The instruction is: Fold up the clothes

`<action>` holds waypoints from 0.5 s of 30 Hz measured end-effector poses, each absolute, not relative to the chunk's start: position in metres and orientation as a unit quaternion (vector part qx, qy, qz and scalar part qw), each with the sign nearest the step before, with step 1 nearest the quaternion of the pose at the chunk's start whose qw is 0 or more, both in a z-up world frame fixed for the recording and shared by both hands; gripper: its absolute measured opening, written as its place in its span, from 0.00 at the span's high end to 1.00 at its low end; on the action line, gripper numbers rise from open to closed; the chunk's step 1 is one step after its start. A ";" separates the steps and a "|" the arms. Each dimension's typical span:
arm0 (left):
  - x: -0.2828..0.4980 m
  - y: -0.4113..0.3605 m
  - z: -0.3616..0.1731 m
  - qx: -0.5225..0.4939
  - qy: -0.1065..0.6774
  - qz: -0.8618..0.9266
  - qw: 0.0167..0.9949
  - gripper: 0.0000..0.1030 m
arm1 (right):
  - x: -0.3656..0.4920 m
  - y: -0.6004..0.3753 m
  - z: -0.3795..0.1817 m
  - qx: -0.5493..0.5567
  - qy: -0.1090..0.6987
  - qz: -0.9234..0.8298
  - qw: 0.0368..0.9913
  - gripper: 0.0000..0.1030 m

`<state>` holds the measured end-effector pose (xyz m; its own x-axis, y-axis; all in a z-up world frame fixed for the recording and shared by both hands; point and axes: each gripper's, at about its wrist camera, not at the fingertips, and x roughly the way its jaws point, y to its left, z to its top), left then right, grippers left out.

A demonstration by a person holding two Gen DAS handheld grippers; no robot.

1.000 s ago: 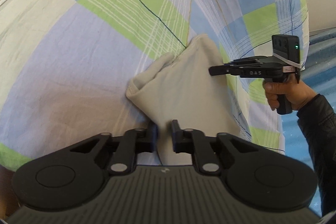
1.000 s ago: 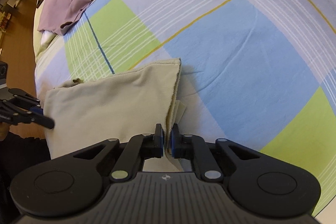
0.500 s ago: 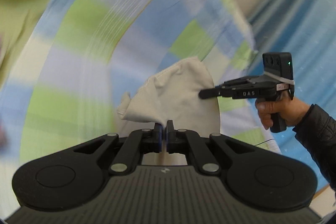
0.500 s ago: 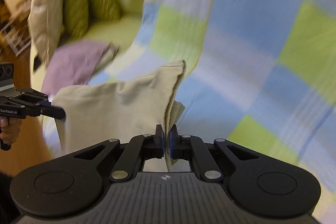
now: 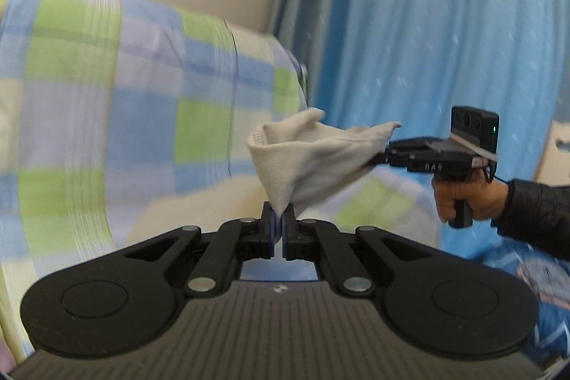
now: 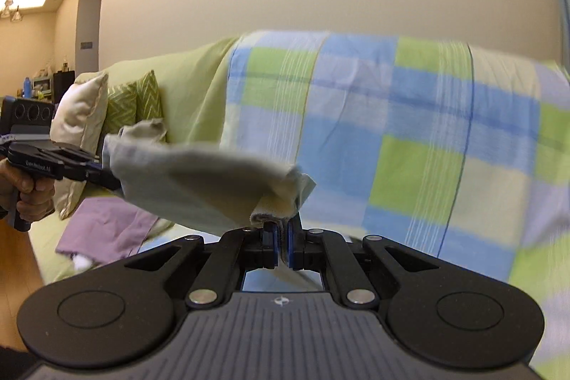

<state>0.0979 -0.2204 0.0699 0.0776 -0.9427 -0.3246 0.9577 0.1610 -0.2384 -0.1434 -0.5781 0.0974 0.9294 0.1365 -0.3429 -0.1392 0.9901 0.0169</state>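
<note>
A folded beige garment [image 5: 313,159] hangs in the air between my two grippers, lifted clear of the checked sheet [image 5: 149,116]. My left gripper [image 5: 279,219] is shut on one corner of it. My right gripper [image 6: 281,230] is shut on the opposite edge, where the layers of the beige garment [image 6: 199,187] bunch at the fingertips. In the left wrist view the right gripper [image 5: 383,156] comes in from the right, held by a hand. In the right wrist view the left gripper [image 6: 107,175] pinches the cloth's far end at the left.
A purple garment [image 6: 107,230] lies on the green sofa seat at the lower left. Cushions [image 6: 117,109] lean against the sofa back. A blue curtain [image 5: 427,41] hangs at the right behind the sheet. The checked sheet [image 6: 392,138] covers the sofa back.
My left gripper closed on the garment's corner. Both grippers then lifted the beige garment off the sheet and tilted up, so it now hangs between them in the air.
</note>
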 end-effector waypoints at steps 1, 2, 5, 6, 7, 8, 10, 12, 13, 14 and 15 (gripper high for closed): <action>0.089 -0.212 0.048 0.022 0.223 -0.649 0.727 0.99 | -0.160 -0.570 0.076 0.004 0.190 0.072 0.979 0.95; 0.083 -0.205 0.027 0.021 0.246 -0.647 0.721 0.99 | -0.175 -0.563 0.055 0.011 0.210 0.076 0.975 0.95; 0.066 -0.191 -0.026 0.027 0.299 -0.644 0.703 0.99 | -0.208 -0.537 -0.003 0.018 0.280 0.091 0.956 0.96; 0.061 -0.189 -0.037 0.033 0.306 -0.648 0.697 0.99 | -0.216 -0.530 -0.018 0.020 0.300 0.094 0.949 0.96; 0.058 -0.190 -0.041 0.040 0.305 -0.655 0.690 0.99 | -0.220 -0.527 -0.027 0.024 0.310 0.093 0.946 0.96; 0.056 -0.190 -0.044 0.046 0.303 -0.663 0.683 0.99 | -0.223 -0.526 -0.031 0.030 0.314 0.092 0.945 0.96; 0.054 -0.193 -0.044 0.058 0.296 -0.678 0.670 0.99 | -0.223 -0.528 -0.035 0.042 0.321 0.090 0.942 0.95; 0.063 -0.199 -0.034 0.064 0.280 -0.685 0.669 0.99 | -0.199 -0.547 -0.028 0.059 0.327 0.087 0.939 0.95; 0.072 -0.202 -0.029 0.061 0.276 -0.682 0.675 0.99 | -0.187 -0.556 -0.025 0.068 0.330 0.085 0.938 0.95; 0.082 -0.203 -0.024 0.054 0.275 -0.678 0.679 0.99 | -0.176 -0.565 -0.022 0.077 0.333 0.083 0.936 0.95; 0.094 -0.210 -0.021 0.044 0.280 -0.673 0.683 0.99 | -0.164 -0.574 -0.019 0.086 0.336 0.081 0.934 0.95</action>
